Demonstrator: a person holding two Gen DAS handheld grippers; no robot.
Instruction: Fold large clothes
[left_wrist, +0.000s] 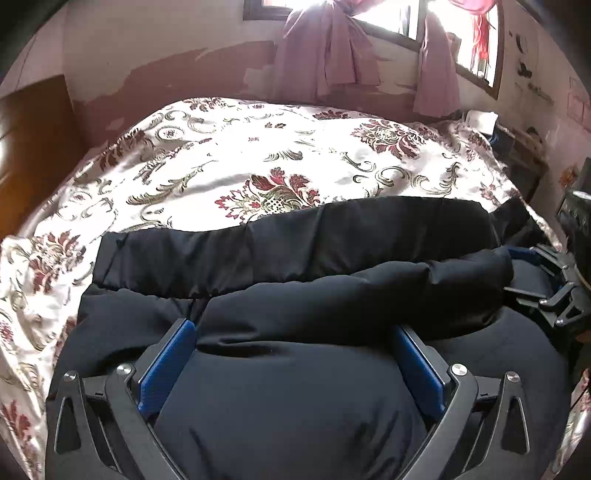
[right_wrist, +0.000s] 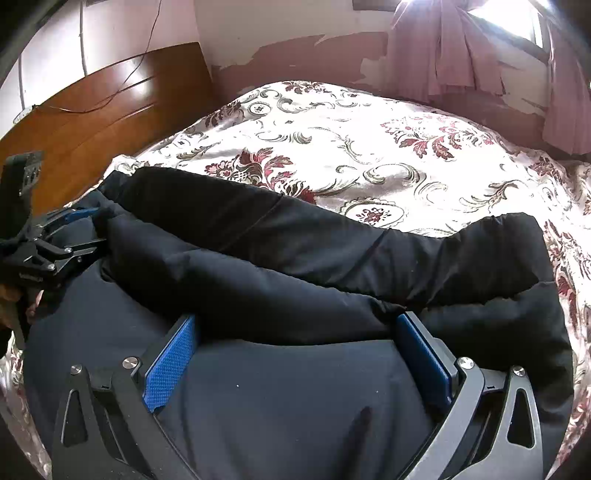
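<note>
Floral satin bedspread (left_wrist: 229, 155) under window light carries the black padded jacket (left_wrist: 295, 387) along its near edge, puffy, soft and slick-looking, so I'd pinch a seam or hem, not the loft; my left tongs (left_wrist: 295, 354) and right tongs (right_wrist: 295, 347) both spread, straddling quilted bulk.

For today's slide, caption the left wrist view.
Open left hand-held gripper over a black padded coat on a floral bedspread.
</note>
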